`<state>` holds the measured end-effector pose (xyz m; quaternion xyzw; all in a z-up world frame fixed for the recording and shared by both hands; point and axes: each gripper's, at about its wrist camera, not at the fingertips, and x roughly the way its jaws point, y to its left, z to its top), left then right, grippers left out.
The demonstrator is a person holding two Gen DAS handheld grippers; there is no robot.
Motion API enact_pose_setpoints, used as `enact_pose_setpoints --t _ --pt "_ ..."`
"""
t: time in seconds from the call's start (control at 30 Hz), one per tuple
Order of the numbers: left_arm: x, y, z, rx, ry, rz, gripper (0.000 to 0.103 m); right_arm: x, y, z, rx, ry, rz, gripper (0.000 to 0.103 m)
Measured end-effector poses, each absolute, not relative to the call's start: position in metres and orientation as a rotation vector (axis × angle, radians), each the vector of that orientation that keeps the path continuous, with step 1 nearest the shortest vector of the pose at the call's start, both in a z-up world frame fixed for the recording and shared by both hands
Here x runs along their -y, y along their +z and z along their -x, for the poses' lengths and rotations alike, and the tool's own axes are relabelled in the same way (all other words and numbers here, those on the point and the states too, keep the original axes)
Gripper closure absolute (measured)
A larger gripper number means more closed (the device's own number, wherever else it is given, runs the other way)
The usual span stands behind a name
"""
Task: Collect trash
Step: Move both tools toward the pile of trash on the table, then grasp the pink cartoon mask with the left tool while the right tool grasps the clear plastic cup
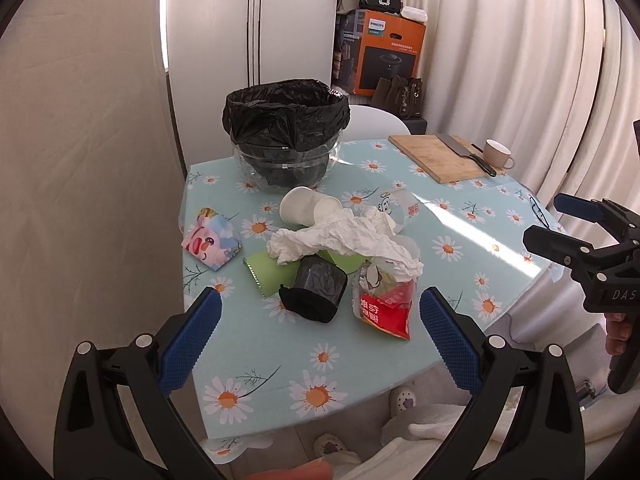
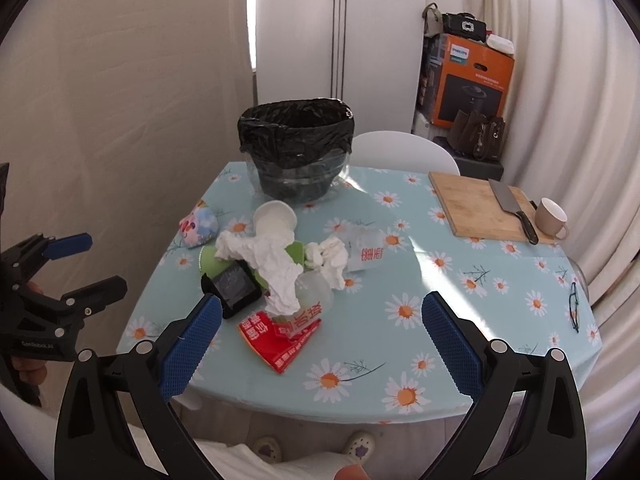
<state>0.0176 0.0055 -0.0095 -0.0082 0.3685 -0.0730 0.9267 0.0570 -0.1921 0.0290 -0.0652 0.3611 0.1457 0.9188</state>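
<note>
A clear bin lined with a black bag [image 1: 285, 120] [image 2: 297, 140] stands at the table's far side. In front of it lies a trash pile: white paper cups [image 1: 308, 209] [image 2: 275, 216], crumpled white tissue [image 1: 348, 238] [image 2: 276, 264], a green wrapper [image 1: 264, 274], a black bag roll [image 1: 314, 290] [image 2: 234, 282], a red snack packet [image 1: 384, 306] [image 2: 280, 336], a cartoon-print packet [image 1: 210, 242] [image 2: 197, 226] and a clear plastic cup [image 1: 402, 206] [image 2: 366, 250]. My left gripper [image 1: 318, 338] is open and empty, just short of the pile. My right gripper [image 2: 320, 340] is open and empty above the table's near edge.
A wooden cutting board [image 1: 436, 156] [image 2: 476, 206] with a cleaver [image 2: 514, 208] and a beige mug [image 1: 496, 154] [image 2: 552, 218] sit at the far right. Glasses [image 2: 574, 312] lie near the right edge. A white chair [image 2: 400, 148] stands behind the table.
</note>
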Motion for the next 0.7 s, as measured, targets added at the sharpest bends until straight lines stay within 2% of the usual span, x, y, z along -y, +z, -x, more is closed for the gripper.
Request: enact_pose_setpoints --t 0.43,0.7 --pt "-0.007 -0.025 -0.076 -0.876 -0.131 0.131 0.006 0.214 0.020 -0.118 -0.799 0.332 0.147 0.008" --pt "-0.001 -0.025 -0.101 -0.915 -0.047 0.074 0.006 0.216 -0.004 -0.169 -0.868 0.398 0.139 0.008"
